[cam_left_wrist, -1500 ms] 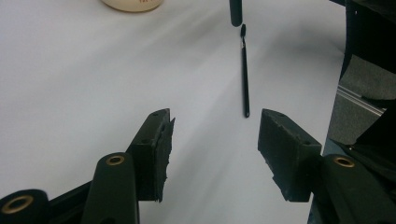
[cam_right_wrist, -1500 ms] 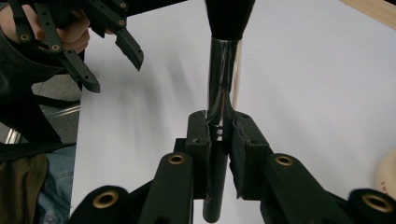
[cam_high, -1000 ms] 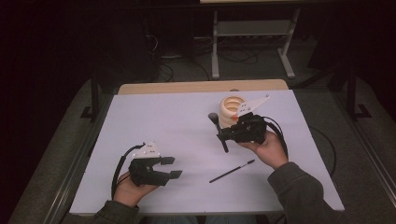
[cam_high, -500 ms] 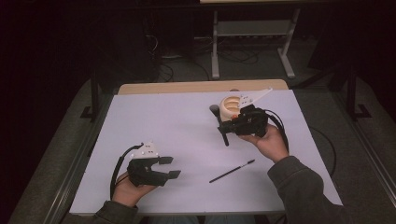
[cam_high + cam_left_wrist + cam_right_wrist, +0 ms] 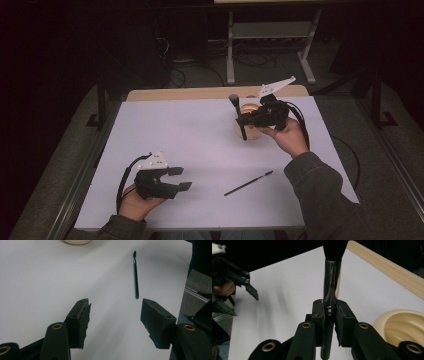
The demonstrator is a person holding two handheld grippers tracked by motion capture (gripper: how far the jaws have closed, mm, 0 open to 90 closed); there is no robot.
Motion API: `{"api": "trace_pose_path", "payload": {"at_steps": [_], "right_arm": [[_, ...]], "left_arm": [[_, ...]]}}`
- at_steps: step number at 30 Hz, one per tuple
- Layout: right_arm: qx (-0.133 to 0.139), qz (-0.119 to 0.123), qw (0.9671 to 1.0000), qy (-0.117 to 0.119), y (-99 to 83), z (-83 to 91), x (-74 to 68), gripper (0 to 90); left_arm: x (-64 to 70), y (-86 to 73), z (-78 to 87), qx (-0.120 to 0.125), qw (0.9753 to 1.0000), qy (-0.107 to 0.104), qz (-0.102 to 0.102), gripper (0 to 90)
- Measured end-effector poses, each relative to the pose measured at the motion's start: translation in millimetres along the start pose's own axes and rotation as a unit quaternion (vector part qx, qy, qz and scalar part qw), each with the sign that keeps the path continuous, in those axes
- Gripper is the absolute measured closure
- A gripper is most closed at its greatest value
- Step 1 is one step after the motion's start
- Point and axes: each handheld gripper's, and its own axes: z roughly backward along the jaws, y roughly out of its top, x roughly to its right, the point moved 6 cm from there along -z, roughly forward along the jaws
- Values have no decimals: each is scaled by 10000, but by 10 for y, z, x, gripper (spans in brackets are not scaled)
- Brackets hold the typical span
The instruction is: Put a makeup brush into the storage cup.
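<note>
From the high view, the right gripper sits at about 1 o'clock on the white table, raised over a cream bowl and clamped on a large brush, whose dark head points up and away; the upright hold looks chosen to keep the bristles clear of the bowl. The left gripper rests low at 7 o'clock, jaws apart and holding nothing, apparently parked out of the way. A thin brush lies flat at 5 o'clock, well apart from both grippers. In the left gripper view, the spread jaws frame bare table, with the thin brush at 12 o'clock and the bowl edge at 11. In the right gripper view, the pads pinch the large brush at its shiny handle, with the bowl at 4 o'clock, just beside the jaws.
</note>
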Motion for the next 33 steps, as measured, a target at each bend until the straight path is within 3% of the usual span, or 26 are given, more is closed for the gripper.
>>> {"api": "trace_pose_path", "payload": {"at_steps": [9, 20, 33], "right_arm": [[83, -128, 9996, -246, 205, 26, 206, 776], [122, -413, 9974, -571, 303, 43, 514, 775], [145, -707, 9928, -955, 252, 14, 716, 775]], "left_arm": [[-6, 9, 13, 55, 10000, -9, 9, 393], [-7, 15, 14, 87, 10000, -24, 17, 388], [-13, 25, 25, 128, 9999, -26, 8, 379]]}}
